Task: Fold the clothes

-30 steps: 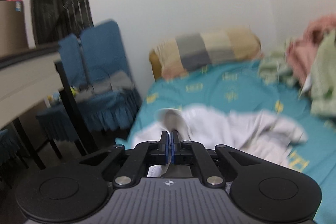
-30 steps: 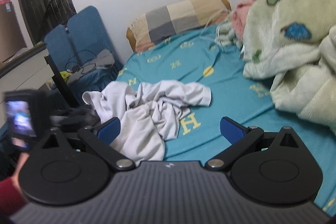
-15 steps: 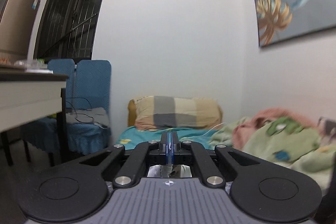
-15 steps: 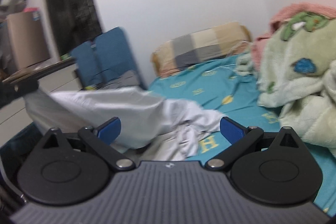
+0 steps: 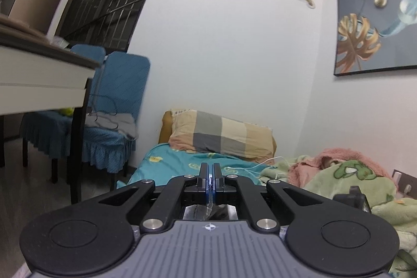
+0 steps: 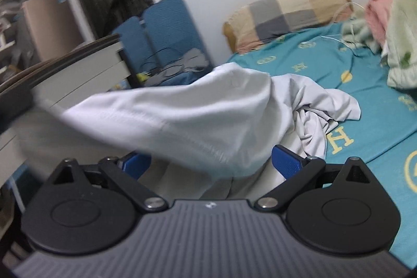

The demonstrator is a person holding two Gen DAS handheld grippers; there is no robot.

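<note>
A white garment [image 6: 182, 116] is stretched up and to the left off the teal bed sheet [image 6: 365, 85] in the right wrist view, its far end still crumpled on the bed. My left gripper [image 5: 209, 181] is shut; a sliver of the white cloth [image 5: 208, 205] shows below its pads, the rest hidden under the gripper body. My right gripper [image 6: 211, 163] is open, its blue pads [image 6: 285, 164] wide apart, with the raised cloth hanging just in front of and between them.
A checked pillow [image 5: 221, 134] lies at the head of the bed. A green and pink blanket heap [image 5: 346, 179] fills the bed's right side. Blue-covered chairs [image 5: 112, 100] and a white desk [image 5: 44, 80] stand at left. A white cable [image 6: 346, 41] lies on the sheet.
My left gripper has lifted and tilted up, pulling the white garment off the bed to the left. My right gripper has moved in close under the raised cloth, still open.
</note>
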